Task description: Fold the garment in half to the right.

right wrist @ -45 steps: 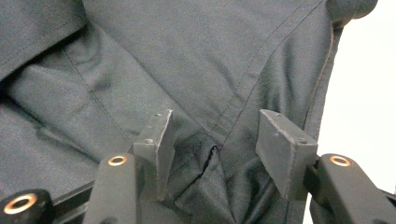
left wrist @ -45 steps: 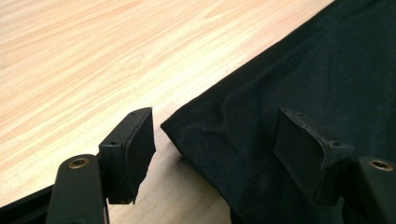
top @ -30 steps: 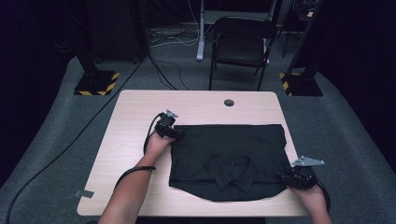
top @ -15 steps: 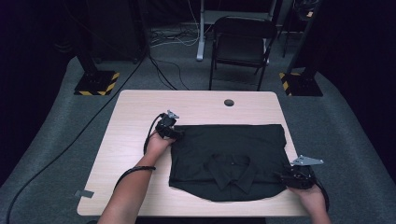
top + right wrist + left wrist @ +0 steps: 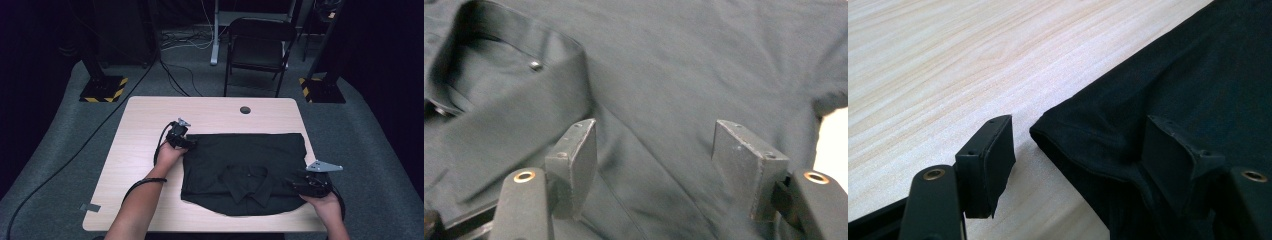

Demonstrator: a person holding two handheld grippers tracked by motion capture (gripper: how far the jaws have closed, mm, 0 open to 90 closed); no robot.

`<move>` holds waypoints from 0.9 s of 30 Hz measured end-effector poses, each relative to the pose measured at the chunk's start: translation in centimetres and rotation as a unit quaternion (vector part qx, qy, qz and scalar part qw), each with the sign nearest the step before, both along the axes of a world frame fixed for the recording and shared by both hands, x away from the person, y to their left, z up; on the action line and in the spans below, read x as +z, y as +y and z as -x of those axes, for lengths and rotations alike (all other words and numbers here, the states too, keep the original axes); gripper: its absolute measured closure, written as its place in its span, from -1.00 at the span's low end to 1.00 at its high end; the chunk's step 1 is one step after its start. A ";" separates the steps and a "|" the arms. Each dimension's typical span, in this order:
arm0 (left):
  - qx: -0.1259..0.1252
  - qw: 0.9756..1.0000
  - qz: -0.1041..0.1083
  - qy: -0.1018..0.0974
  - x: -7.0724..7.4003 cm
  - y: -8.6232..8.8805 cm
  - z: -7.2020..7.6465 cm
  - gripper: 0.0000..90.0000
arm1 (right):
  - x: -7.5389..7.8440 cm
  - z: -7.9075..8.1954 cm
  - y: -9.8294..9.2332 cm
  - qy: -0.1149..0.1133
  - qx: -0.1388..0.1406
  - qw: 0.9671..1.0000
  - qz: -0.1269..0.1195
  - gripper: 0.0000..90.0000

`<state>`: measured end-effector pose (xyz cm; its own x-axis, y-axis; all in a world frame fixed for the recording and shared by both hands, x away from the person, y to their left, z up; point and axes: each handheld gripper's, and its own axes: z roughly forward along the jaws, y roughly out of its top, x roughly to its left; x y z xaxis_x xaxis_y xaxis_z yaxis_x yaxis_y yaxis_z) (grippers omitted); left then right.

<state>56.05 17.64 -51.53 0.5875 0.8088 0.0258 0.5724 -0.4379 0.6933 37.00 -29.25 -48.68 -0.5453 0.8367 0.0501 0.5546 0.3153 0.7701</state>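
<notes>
High view shows a folded black shirt [image 5: 245, 172] lying flat on the table [image 5: 145, 125], collar toward the person, likely being squared up. The left gripper [image 5: 187, 142] straddles its far corner, jaws apart; the right gripper [image 5: 295, 184], just opening, hovers over cloth, gripping nothing. No readable label appears, though dim fabric may hide one.

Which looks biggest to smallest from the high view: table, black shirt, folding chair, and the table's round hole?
1. table
2. black shirt
3. folding chair, though it stands farther away, so it looks smaller
4. round hole
</notes>
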 end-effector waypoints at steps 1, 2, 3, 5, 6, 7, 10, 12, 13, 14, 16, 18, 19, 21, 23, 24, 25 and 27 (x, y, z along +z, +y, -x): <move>0.000 1.000 -0.001 0.000 0.0 0.0 0.0 -0.35 | 0.1 -0.1 0.3 -0.001 0.004 1.000 0.000 -0.24; 0.000 1.000 0.000 0.000 0.0 0.0 0.0 -0.35 | 0.1 -0.2 0.6 -0.001 0.008 1.000 0.000 -0.23; -0.001 1.000 -0.001 0.000 0.0 0.0 0.0 -0.35 | 0.2 -0.3 0.9 -0.001 0.013 1.000 0.001 -0.23; -0.001 1.000 -0.002 -0.001 0.0 0.0 0.0 -0.34 | 0.3 -0.5 1.6 -0.003 0.021 1.000 0.005 -0.22; -0.001 1.000 -0.002 -0.001 0.0 0.0 0.0 -0.34 | 0.4 -0.6 1.9 -0.004 0.026 1.000 0.002 -0.22; -0.001 1.000 -0.002 -0.001 0.0 0.0 0.0 -0.34 | 0.5 -0.6 2.2 -0.005 0.030 1.000 0.000 -0.22; -0.001 1.000 -0.001 0.000 0.0 0.0 0.0 -0.34 | 0.6 -0.9 3.2 -0.005 0.044 0.999 -0.008 -0.22; -0.001 1.000 -0.002 0.000 0.0 0.0 0.0 -0.34 | 0.7 -1.1 3.9 -0.007 0.055 0.998 -0.014 -0.21; -0.001 1.000 -0.001 0.000 0.0 0.0 0.0 -0.34 | 0.8 -1.2 4.2 -0.007 0.059 0.998 -0.017 -0.22; -0.001 1.000 -0.002 0.000 0.0 0.0 0.0 -0.34 | 0.8 -1.3 4.6 -0.008 0.064 0.998 -0.019 -0.22; -0.001 1.000 -0.002 0.001 0.0 0.0 0.0 -0.34 | 0.9 -1.4 5.5 -0.008 0.074 0.997 -0.020 -0.22; -0.002 1.000 -0.003 0.001 0.0 0.0 0.0 -0.34 | 1.0 -1.5 6.4 -0.010 0.085 0.996 -0.021 -0.22; -0.001 1.000 -0.003 0.001 0.0 -0.1 0.0 -0.34 | 1.0 -1.5 6.8 -0.012 0.089 0.996 -0.022 -0.21; -0.002 1.000 -0.004 0.001 0.1 -0.1 0.0 -0.34 | 1.1 -1.6 7.6 -0.014 0.096 0.995 -0.025 -0.21; 0.000 1.000 -0.003 0.000 0.0 -0.1 0.0 -0.33 | 1.2 -1.7 8.8 -0.020 0.105 0.994 -0.028 -0.20; 0.000 1.000 -0.003 0.000 0.0 -0.1 0.0 -0.33 | 1.2 -1.7 8.8 -0.020 0.105 0.994 -0.028 -0.20; 0.000 1.000 -0.003 0.001 0.1 -0.1 0.0 -0.33 | 1.1 -1.7 9.5 -0.022 0.110 0.993 -0.028 -0.20; 0.001 1.000 -0.005 0.002 0.1 -0.1 0.0 -0.33 | 1.1 -1.8 10.1 -0.024 0.115 0.993 -0.030 -0.20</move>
<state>56.07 17.54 -51.45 0.5866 0.8092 0.0315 0.5752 -0.4437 0.6872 38.83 -19.10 -47.60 -0.7244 0.6863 0.0654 0.4353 0.3817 0.8154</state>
